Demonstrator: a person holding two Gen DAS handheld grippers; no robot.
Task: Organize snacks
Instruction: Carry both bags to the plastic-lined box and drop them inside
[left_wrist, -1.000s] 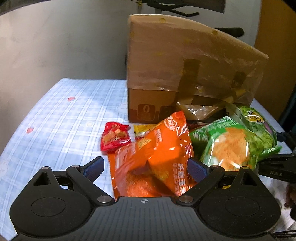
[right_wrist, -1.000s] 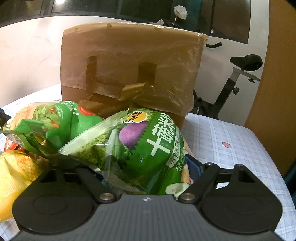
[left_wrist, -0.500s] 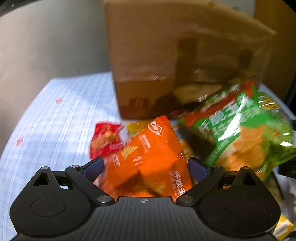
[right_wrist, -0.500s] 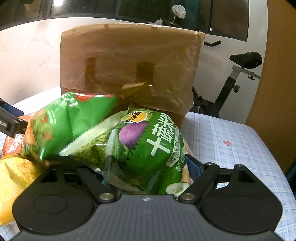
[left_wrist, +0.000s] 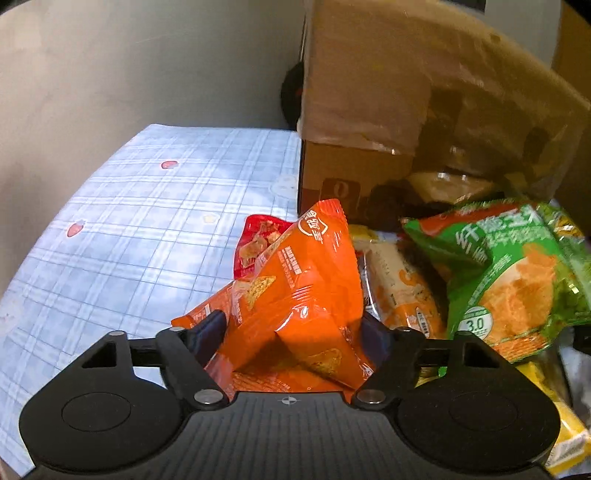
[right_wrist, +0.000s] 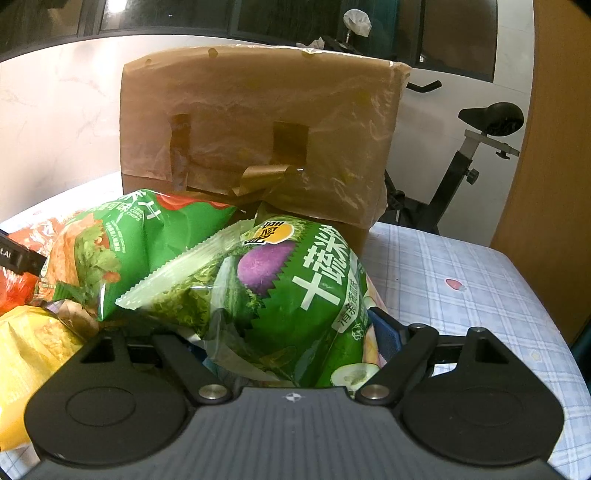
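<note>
Left gripper: my jaws have just been closing on the orange chip bag. Both pads now look pressed into its lower sides and the film is creased between them, so I read this as a grip on the bag. The bag stands tilted at the near edge of the snack pile on the checked tablecloth, with a small red packet just behind it and the cardboard box further back.

Right gripper: fingers set wide around the green vegetable-crisp bag. The bag fills the gap and the right pad touches it; I judge it held.

To do this step well: I should squeeze only until the film stops slipping, since the bag is air-filled and will bulge or skate out. Lift straight up before carrying, so the neighbouring green chip bag and the beige packet are not dragged along.

Against a second ago: the left view sits closer and lower on the orange bag, and the green chip bag has swung further right. The right view is unchanged apart from that green bag shifting.
</note>
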